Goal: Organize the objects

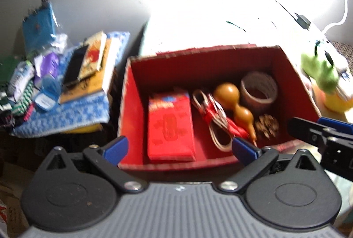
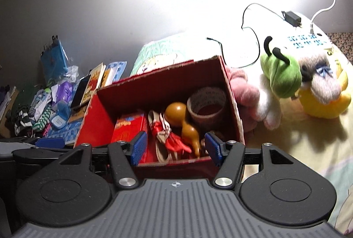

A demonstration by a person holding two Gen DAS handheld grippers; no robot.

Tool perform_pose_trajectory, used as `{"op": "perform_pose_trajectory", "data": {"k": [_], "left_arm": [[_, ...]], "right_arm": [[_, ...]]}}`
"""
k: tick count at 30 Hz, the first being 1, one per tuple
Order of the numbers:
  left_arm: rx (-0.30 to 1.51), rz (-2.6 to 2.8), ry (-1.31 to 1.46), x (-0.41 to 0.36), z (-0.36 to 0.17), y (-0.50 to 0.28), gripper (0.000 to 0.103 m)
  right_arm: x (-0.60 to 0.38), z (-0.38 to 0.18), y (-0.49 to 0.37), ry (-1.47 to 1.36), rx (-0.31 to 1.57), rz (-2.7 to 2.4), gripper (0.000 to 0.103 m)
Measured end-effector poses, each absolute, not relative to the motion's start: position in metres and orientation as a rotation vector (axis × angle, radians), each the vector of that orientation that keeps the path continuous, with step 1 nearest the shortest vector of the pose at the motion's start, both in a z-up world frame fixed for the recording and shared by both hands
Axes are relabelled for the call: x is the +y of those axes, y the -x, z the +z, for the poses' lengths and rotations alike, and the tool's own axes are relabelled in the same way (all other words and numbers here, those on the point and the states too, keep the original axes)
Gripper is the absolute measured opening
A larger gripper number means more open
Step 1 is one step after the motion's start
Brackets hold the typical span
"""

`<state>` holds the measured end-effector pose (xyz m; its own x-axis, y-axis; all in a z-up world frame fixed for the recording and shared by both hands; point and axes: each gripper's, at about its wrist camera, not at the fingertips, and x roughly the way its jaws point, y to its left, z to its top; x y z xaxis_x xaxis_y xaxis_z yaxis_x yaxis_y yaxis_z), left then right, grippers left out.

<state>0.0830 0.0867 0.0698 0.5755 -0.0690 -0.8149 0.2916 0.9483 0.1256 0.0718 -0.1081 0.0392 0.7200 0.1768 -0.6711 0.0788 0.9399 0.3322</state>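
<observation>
We hold both grippers open and empty before a red box (image 1: 136, 92).
Only our right view shows plush toys (image 2: 284, 77) crowding its right edge.

Red cardboard box (image 2: 231, 92) with rough torn edges; glossy smooth brown gourd (image 2: 176, 111) inside; fuzzy green plush toy (image 2: 284, 77); matt black plastic gripper arms.

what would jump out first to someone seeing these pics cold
The open red box in the middle, holding a tan gourd, a tape roll and a red packet. Right of it sits a heap of plush toys, a green one on top. Left of it is a cluttered pile of books and small packets. Both claws hang open in front.
</observation>
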Motion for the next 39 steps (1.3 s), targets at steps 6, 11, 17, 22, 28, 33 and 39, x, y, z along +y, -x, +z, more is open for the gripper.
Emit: {"op": "perform_pose_trajectory", "data": {"k": [6, 11, 17, 22, 28, 33, 39], "left_arm": [[0.885, -0.172, -0.276, 0.081, 0.067, -0.104, 0.101], [0.884, -0.155, -0.275, 0.079, 0.055, -0.119, 0.101], [0.9, -0.155, -0.282, 0.076, 0.039, -0.134, 0.101], [0.903, -0.15, -0.287, 0.074, 0.031, -0.146, 0.101], [0.93, -0.153, -0.297, 0.071, 0.019, -0.157, 0.101], [0.95, -0.164, -0.298, 0.068, 0.012, -0.16, 0.1], [0.966, -0.174, -0.296, 0.066, 0.008, -0.162, 0.1]], "right_arm": [[-0.11, 0.036, -0.09, -0.343, 0.735, 0.034, 0.061], [-0.111, 0.026, -0.102, -0.336, 0.728, 0.031, 0.061], [-0.113, 0.015, -0.12, -0.345, 0.74, 0.048, 0.061], [-0.113, 0.01, -0.132, -0.356, 0.736, 0.07, 0.061], [-0.113, 0.001, -0.145, -0.364, 0.753, 0.095, 0.061], [-0.115, -0.003, -0.152, -0.367, 0.764, 0.1, 0.061], [-0.114, -0.005, -0.156, -0.362, 0.774, 0.106, 0.061]]}}
